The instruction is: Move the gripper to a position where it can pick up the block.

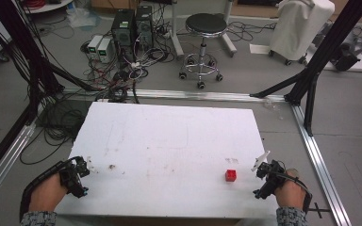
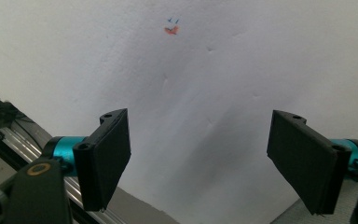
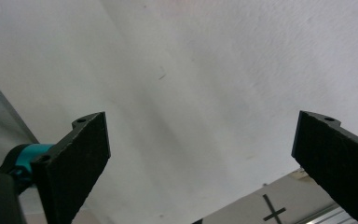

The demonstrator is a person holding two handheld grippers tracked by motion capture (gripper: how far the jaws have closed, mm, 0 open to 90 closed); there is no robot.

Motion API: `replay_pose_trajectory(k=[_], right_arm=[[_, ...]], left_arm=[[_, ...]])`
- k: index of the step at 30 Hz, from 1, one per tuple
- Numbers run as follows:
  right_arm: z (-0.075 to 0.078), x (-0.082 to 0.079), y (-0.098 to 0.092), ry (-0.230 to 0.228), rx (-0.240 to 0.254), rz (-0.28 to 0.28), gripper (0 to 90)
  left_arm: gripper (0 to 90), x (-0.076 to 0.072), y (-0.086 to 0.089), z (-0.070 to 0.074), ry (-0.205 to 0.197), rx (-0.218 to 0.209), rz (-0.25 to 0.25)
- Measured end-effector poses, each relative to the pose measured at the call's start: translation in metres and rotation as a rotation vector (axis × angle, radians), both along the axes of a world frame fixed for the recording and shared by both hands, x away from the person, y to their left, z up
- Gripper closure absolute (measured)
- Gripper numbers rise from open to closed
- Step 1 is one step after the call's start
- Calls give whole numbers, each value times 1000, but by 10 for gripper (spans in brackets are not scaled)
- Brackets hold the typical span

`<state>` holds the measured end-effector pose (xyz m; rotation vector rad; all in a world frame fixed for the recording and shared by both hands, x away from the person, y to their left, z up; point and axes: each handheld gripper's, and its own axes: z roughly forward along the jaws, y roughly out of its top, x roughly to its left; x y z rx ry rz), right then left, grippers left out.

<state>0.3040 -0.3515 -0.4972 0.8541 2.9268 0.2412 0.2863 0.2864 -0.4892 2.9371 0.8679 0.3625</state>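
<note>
Grippers both sit wide open with nothing between the jaws, left gripper and right gripper over bare white table, so we reckon nothing's started, red cube untouched just beside the right jaws.

On the table, a cube sits near my right gripper; my left gripper rests at the opposite edge, well apart

Wide bare white tabletop between both hand-held grippers, sole obstacle apparently one small red cube.
</note>
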Motion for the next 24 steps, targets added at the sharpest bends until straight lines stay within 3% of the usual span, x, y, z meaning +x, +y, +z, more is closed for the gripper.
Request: replay_pose_trajectory(k=[4,13,16,24], right_arm=[[6,8,1,-13,-9,68,34],[19,26,14,3,-42,210,34],[25,31,21,-18,-55,248,34],[28,39,43,10,-112,371,34]], left_arm=[[217,0,0,1,1,0,-3],[217,0,-1,0,1,-2,-3],[217,0,-1,0,-6,-1,-6],[217,-1,-3,0,-8,1,-20]])
